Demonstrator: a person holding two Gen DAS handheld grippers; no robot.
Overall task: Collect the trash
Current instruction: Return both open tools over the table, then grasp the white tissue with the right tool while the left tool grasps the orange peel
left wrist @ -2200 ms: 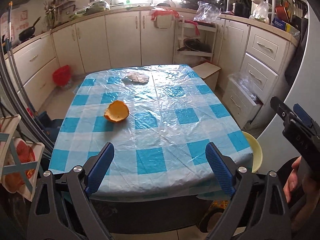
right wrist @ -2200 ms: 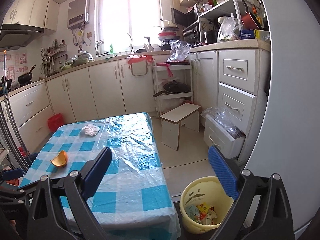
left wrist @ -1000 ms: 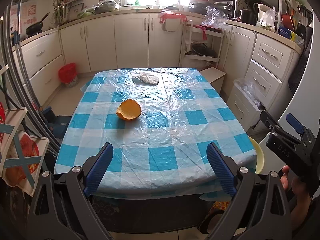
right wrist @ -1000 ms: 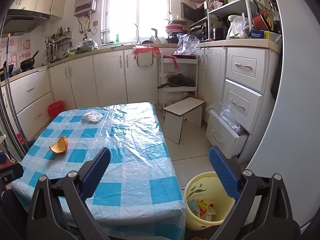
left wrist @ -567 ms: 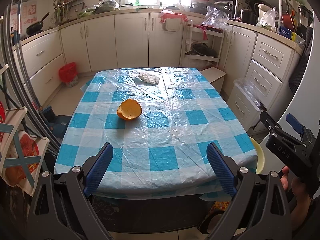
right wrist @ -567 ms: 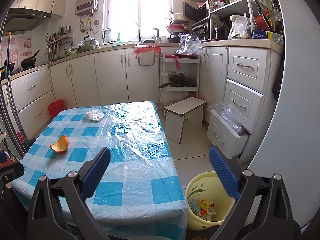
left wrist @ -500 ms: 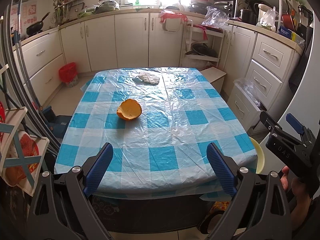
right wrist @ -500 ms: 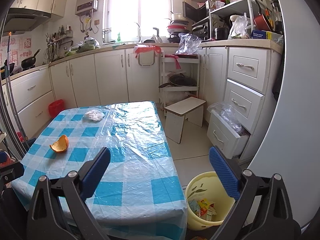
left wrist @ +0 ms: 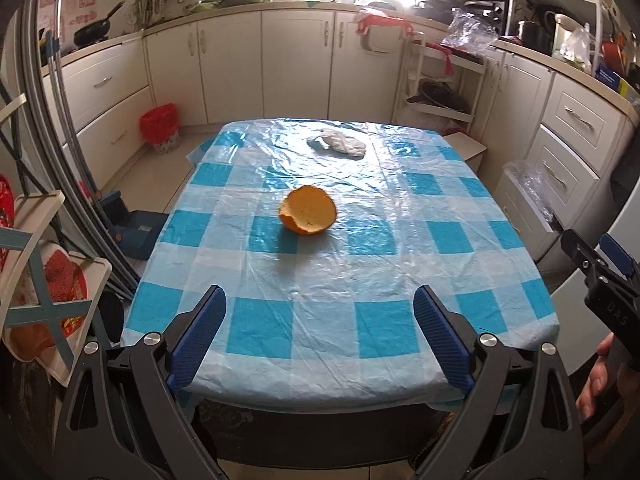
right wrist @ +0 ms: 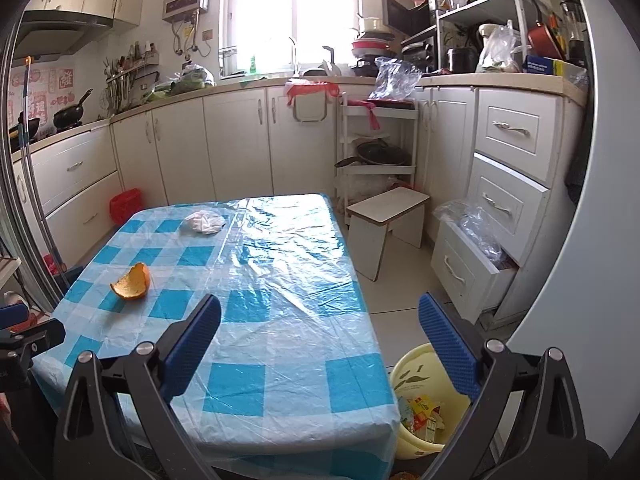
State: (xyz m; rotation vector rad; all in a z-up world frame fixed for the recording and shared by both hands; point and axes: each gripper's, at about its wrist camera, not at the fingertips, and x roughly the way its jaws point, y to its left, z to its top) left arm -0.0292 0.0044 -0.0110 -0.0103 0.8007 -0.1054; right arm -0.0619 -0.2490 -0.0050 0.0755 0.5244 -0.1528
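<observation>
- Hovering at the near edge of a table [left wrist: 340, 320] with a blue checked cover, the left gripper [left wrist: 320, 324] has its fingers spread wide, empty.
- An orange peel [left wrist: 308, 215] lies mid-table; a crumpled tissue [left wrist: 338, 144] sits near the far end.
- The right gripper [right wrist: 320, 332], also spread and empty, hangs over the table's right side, above a yellow bin [right wrist: 416, 376] holding wrappers.

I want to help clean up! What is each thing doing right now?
orange peel: lying on the table, untouched
crumpled tissue: lying at the far end
yellow bin: on the floor, holds some trash
left gripper: open, empty
right gripper: open, empty
</observation>
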